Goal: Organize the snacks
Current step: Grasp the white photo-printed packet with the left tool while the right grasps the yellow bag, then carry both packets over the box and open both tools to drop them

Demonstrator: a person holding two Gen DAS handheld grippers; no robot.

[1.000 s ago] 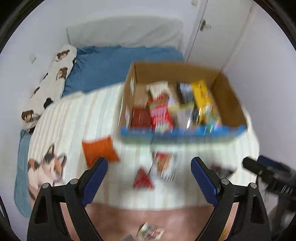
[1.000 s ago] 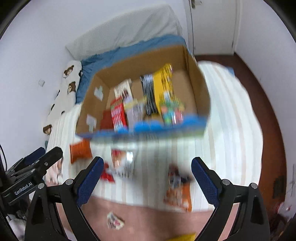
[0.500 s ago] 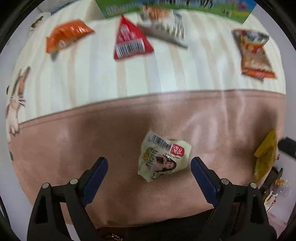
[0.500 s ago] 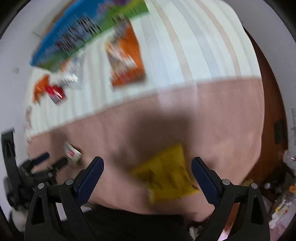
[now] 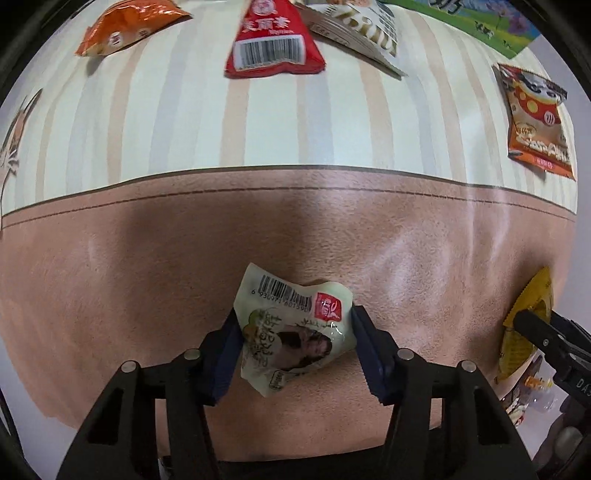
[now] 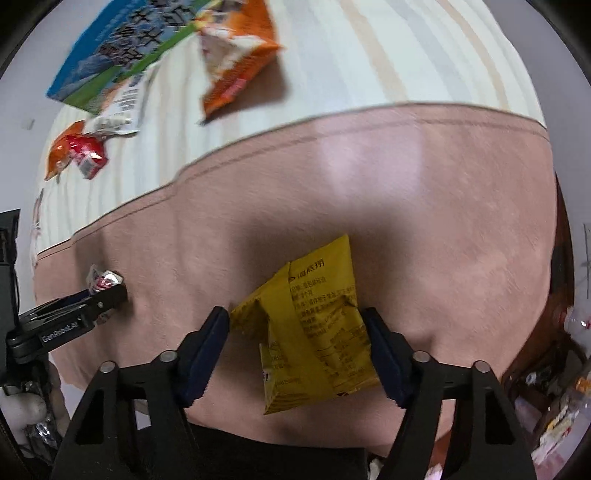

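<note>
Down at the foot of the bed [image 5: 155,280], two packets are being taken at once. The left gripper [image 5: 295,343] is pointed straight down over the pink band of the bedspread, and its jaws have just been closing: the pale green snack packet [image 5: 291,332] is now pinched between the blue pads, which are pressed against both its sides, the wrapper crumpled with its barcode turned up. In the right wrist view the same grip is seen from the side, at the left edge.

The right gripper [image 6: 297,350] is aimed steeply down as well, and its jaws have also just been closing. The yellow snack bag [image 6: 314,332] is caught between them, a pad laid against each side, the bag puffed and creased on the pink fabric. It is glimpsed at the far right of the left wrist view, with a black fingertip against it.

Further up, on the striped part of the bedspread, other snacks are left lying: an orange packet [image 5: 125,26], a red triangular packet [image 5: 273,44] with a barcode, a white-and-grey pack [image 5: 362,29] just beside it, and an orange-and-white bag [image 5: 535,122] towards the right. The printed blue-and-green side of a box [image 6: 118,48] is seen at the top, with an orange bag [image 6: 240,55] lying near it.
</note>
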